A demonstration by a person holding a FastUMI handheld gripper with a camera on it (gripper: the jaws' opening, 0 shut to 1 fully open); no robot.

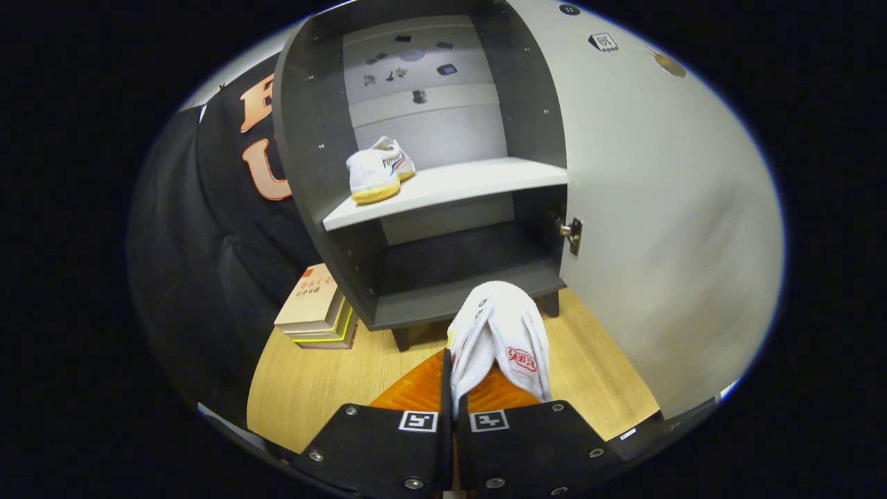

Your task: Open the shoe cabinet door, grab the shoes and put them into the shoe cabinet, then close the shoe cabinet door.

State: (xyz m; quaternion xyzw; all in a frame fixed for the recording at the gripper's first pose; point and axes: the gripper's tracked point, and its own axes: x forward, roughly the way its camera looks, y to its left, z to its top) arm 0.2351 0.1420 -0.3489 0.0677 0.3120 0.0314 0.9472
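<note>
Wooden floor (326, 374); shoe (502, 333) pinched in hand-held gripper (455, 388) before cabinet (416, 305).

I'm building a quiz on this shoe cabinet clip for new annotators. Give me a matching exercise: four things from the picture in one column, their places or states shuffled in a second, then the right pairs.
Things:
1. shoe on the shelf
2. held shoe
3. stack of books
4. cabinet door

Places or states:
A. swung open, beside the cabinet's open front
B. pinched in the shut gripper, just before the cabinet's bottom compartment
C. on the wooden surface beside the cabinet's foot
D. resting on the cabinet's pale middle shelf

Pairs: 1-D, 2-B, 3-C, 4-A
</note>
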